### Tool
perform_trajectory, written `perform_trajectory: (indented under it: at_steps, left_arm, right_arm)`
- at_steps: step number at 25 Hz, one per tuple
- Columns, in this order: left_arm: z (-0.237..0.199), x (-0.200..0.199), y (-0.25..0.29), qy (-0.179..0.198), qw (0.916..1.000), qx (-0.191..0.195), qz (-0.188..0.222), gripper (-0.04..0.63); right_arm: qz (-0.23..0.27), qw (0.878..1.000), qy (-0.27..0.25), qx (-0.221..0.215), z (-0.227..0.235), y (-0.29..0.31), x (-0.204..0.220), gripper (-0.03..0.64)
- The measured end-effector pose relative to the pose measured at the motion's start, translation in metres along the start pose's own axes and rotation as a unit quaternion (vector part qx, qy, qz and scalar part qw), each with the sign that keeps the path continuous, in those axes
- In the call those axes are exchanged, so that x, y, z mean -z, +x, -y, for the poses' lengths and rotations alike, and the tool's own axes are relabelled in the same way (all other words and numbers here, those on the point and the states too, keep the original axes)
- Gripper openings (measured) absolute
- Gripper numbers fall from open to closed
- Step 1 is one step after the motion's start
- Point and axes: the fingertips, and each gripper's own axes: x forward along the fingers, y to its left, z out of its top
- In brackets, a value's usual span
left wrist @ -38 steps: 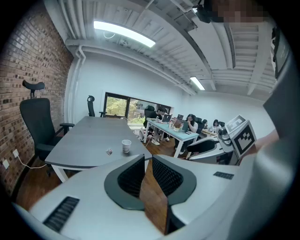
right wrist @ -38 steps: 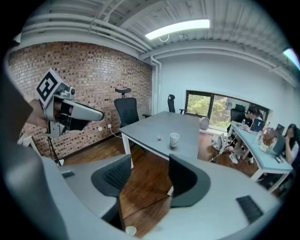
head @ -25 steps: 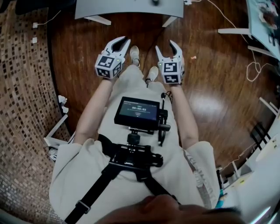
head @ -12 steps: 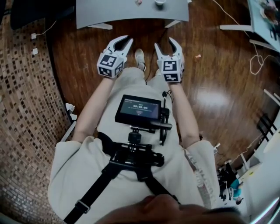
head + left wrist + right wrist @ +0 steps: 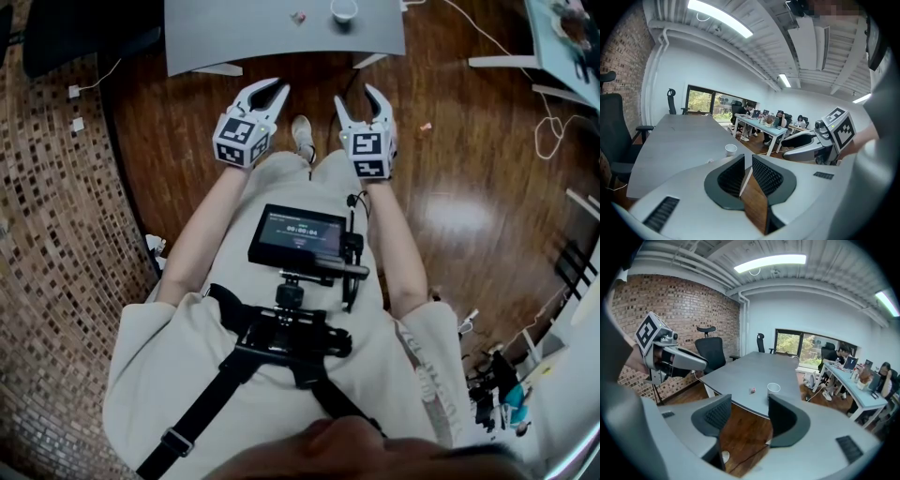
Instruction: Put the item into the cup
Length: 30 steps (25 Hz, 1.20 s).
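Note:
A white cup [image 5: 344, 10] stands near the front edge of a grey table [image 5: 234, 33], with a small pink item [image 5: 298, 16] just to its left. Both are also in the right gripper view, cup [image 5: 773, 387] and item [image 5: 752, 390], lying ahead between the jaws but far off. My left gripper [image 5: 270, 86] hovers over the wooden floor short of the table, shut with nothing in it; its own view shows its pads [image 5: 761, 176] almost together and the cup [image 5: 731, 149] beyond. My right gripper [image 5: 354, 94] hangs beside it, open and empty.
Black office chairs [image 5: 708, 352] stand at the table's far left by a brick wall. People sit at a light desk [image 5: 851, 385] to the right. Cables [image 5: 544, 141] lie on the wooden floor, and a monitor [image 5: 295, 234] is mounted on my chest rig.
I have moved toward the table: its edge, the cup and the pink item have come into the head view at the top. Both grippers travelled forward with me, jaws unchanged.

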Motion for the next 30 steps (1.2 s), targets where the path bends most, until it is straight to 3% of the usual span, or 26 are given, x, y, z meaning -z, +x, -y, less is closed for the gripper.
perform_trajectory:
  at_steps: [30]
  left_arm:
    - [-0.030, -0.009, 0.020, -0.010, 0.9999, 0.006, -0.001, 0.054]
  right_arm:
    - [-0.005, 1.000, 0.012, 0.006, 0.014, 0.020, -0.019, 0.262]
